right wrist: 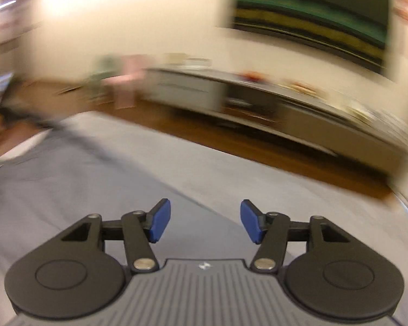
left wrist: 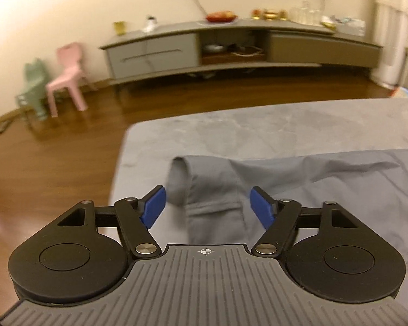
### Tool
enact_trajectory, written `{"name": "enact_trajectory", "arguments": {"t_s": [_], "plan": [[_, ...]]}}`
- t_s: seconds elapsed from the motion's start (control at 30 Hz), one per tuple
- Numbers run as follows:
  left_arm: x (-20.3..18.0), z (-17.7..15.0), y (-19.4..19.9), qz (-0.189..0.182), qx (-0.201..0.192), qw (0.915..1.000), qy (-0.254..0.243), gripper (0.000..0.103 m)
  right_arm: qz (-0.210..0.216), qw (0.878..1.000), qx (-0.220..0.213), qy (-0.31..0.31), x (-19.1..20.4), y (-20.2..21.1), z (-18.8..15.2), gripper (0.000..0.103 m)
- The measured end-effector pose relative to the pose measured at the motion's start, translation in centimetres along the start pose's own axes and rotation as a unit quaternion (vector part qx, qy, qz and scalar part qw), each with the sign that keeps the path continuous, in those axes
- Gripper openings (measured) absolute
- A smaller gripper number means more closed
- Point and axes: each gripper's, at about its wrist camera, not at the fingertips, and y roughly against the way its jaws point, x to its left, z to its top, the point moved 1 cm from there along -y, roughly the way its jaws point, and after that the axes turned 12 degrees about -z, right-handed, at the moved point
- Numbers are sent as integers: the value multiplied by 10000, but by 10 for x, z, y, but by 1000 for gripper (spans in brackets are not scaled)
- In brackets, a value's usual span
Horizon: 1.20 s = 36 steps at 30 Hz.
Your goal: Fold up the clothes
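Left gripper: blue pads apart, nothing pinched; hangs above grey garment. Garment spread on grey bed cover; sleeve folded over near cover's left edge. Right gripper: pads apart, empty, over same fabric; view heavily blurred, so dark shape at left edge unidentifiable. Beyond bed: wood floor, pink chair beside green chair. Farthest: low TV cabinet against wall, fruit plate and glassware on top.
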Motion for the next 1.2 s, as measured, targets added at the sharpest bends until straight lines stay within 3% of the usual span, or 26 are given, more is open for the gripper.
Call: {"name": "enact_trajectory", "arguments": {"t_s": [0.03,0.07,0.1,0.23,0.3,0.47,0.53,0.57,0.6,0.63,0.67,0.73,0.8,0.9,0.93,1.0,1.03,1.07,1.1,1.13,1.17,1.2], "plan": [[1,0,-5,-119,64,9999,-69,39,340,9989,-106,301,20,-18,18,65],[0,1,-10,-188,114,9996,-151,15,641,9964,-172,522,37,-35,33,65],[0,3,-11,-331,93,9993,-152,0,914,9929,-224,734,53,-53,47,65],[-3,7,5,-1000,-350,9944,15,0,1704,9735,-270,1502,116,-128,96,69],[3,7,12,-1137,-500,9922,138,0,1835,9654,-188,1844,143,-162,113,71],[6,6,17,-1195,-539,9913,79,0,2168,9501,-4,2242,183,-200,112,71],[6,7,16,-1209,-530,9912,30,0,2262,9450,83,2360,201,-212,108,65],[5,8,16,-1203,-524,9913,2,0,2325,9428,203,2381,206,-216,106,48],[4,8,15,-1163,-511,9919,-47,0,2379,9406,326,2399,211,-219,104,12],[2,7,15,-1115,-498,9925,-100,0,2405,9394,422,2407,212,-220,102,1],[-1,6,15,-950,-488,9939,-255,0,2408,9392,436,2409,212,-219,101,0],[-5,1,17,-613,-529,9951,-576,0,2493,9398,364,2310,208,-210,100,0],[-8,-5,22,-326,-650,9937,-857,19,2564,9416,211,2174,199,-198,101,0],[-7,-10,27,-63,-825,9913,-1021,30,2519,9440,63,2129,194,-191,106,4],[-5,-9,26,-71,-857,9911,-1014,31,2481,9446,42,2147,197,-193,108,9],[-3,-8,25,-87,-920,9907,-999,39,2502,9409,80,2283,210,-201,110,46],[-1,-5,19,-97,-842,9909,-1044,43,2513,9389,98,2351,217,-205,111,54],[0,-1,12,-108,-743,9911,-1100,50,2523,9369,117,2419,224,-209,112,58],[0,1,4,-59,-605,9912,-1180,51,2506,9352,139,2499,230,-214,112,57],[0,2,-5,2,-459,9909,-1265,51,2418,9345,173,2607,237,-220,110,55],[0,2,-12,76,-347,9902,-1350,51,2354,9338,247,2683,241,-227,108,35],[1,2,-19,153,-241,9892,-1436,51,2380,9323,389,2697,244,-232,107,1]]}}
